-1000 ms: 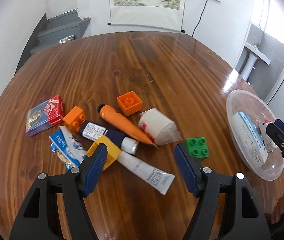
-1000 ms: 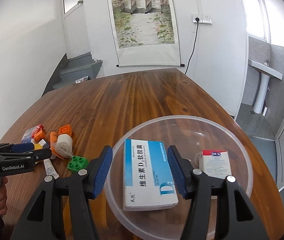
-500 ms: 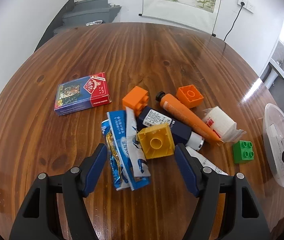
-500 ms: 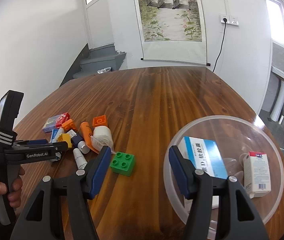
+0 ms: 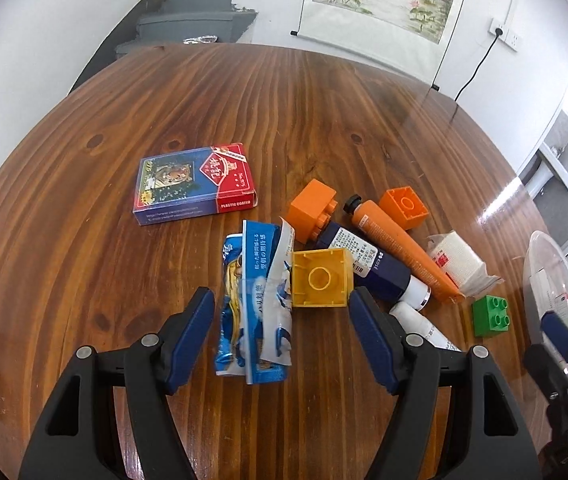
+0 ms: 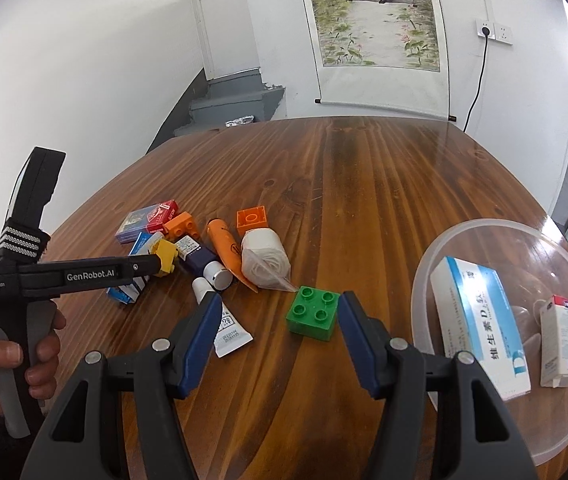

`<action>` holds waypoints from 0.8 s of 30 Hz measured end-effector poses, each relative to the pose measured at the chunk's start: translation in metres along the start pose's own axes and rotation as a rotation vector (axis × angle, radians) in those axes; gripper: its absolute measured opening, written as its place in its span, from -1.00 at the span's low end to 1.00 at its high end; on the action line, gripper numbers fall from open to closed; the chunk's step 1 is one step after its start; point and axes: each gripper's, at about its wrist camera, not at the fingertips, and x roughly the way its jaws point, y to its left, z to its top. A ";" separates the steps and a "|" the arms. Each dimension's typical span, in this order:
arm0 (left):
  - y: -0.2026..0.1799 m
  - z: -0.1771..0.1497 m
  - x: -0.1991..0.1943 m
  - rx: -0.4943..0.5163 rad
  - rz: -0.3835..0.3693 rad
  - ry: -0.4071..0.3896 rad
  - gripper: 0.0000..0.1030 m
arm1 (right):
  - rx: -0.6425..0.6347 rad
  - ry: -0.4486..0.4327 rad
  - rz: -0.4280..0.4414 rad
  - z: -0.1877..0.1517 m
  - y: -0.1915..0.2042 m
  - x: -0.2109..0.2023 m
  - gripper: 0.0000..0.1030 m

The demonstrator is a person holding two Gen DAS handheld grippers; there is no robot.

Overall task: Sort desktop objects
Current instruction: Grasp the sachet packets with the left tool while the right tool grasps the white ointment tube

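Clutter sits in one pile mid-bench (image 5: 323, 100): card box (image 5: 194, 182), blue sachets (image 5: 254, 304), yellow brick (image 5: 321, 278), two orange bricks (image 5: 311, 210), navy tube (image 5: 371, 266), orange tube (image 5: 399, 246), white tube (image 6: 224, 320), gauze roll (image 5: 457, 262), green brick (image 6: 315, 312) a bit apart toward the clear bowl (image 6: 463, 240). Bowl already holds two medicine boxes (image 6: 479, 320)

Left gripper (image 5: 280, 336) fingers apart, nothing clamped, hanging over the sachets with the yellow brick just inside the right-hand pad. Right gripper (image 6: 278, 336) fingers apart too, empty, green brick sitting near its right-hand pad, not pinched

Step in hand, my read: each gripper lining up a pick, left on yellow brick or sachets, right on green brick. To do it well: centre the green brick between the pads first, it's off to one side, then come down and close on its flat side walls, below the studs. Left should commit to one item; the yellow brick touches the sachets and rests against the navy tube, so a sloppy close could drag neighbours. Lift straight up before moving
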 end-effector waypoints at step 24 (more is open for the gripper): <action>0.020 0.002 0.024 -0.015 0.077 0.031 0.42 | -0.022 0.055 0.023 -0.006 0.018 0.018 0.25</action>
